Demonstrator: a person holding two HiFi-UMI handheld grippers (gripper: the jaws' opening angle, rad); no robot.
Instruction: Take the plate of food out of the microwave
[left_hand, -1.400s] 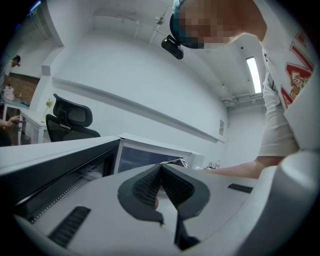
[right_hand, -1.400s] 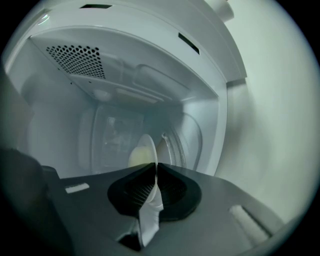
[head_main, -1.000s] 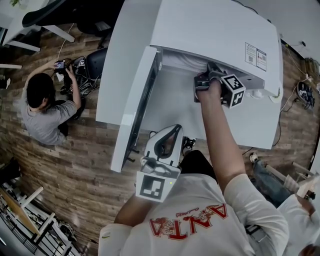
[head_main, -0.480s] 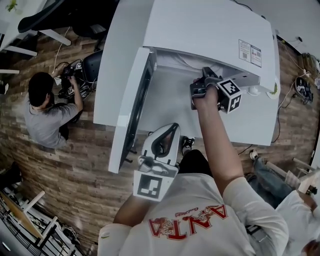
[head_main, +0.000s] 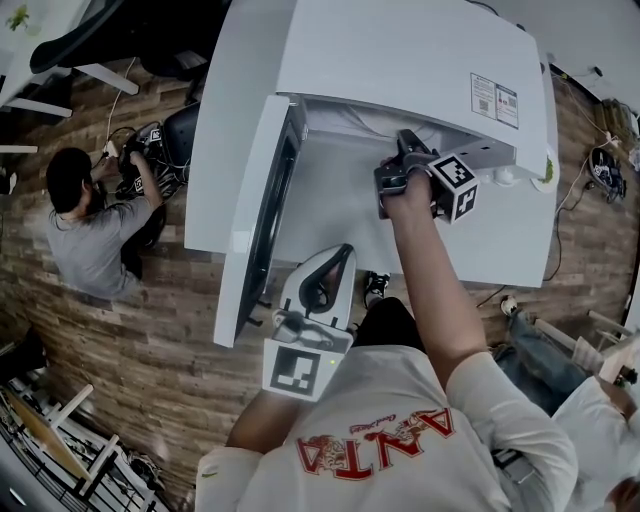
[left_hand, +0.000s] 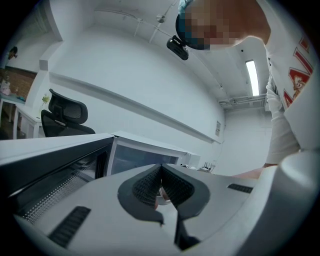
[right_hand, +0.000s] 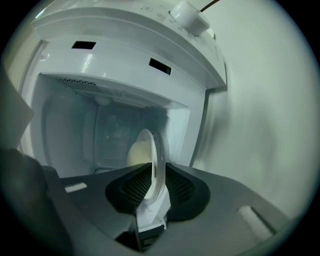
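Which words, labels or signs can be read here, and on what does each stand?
"ANTA": red letters on the person's white shirt, upside down in the head view.
Two stickers on top of the microwave: too small to read.
Square markers on the two cubes: patterns, no letters.

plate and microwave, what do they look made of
The plate is white, smooth and glossy with a thin rim: probably glazed ceramic, though hard plastic can't be ruled out. The microwave has a glossy white shell and cavity walls with soft reflections: likely painted metal or moulded plastic.
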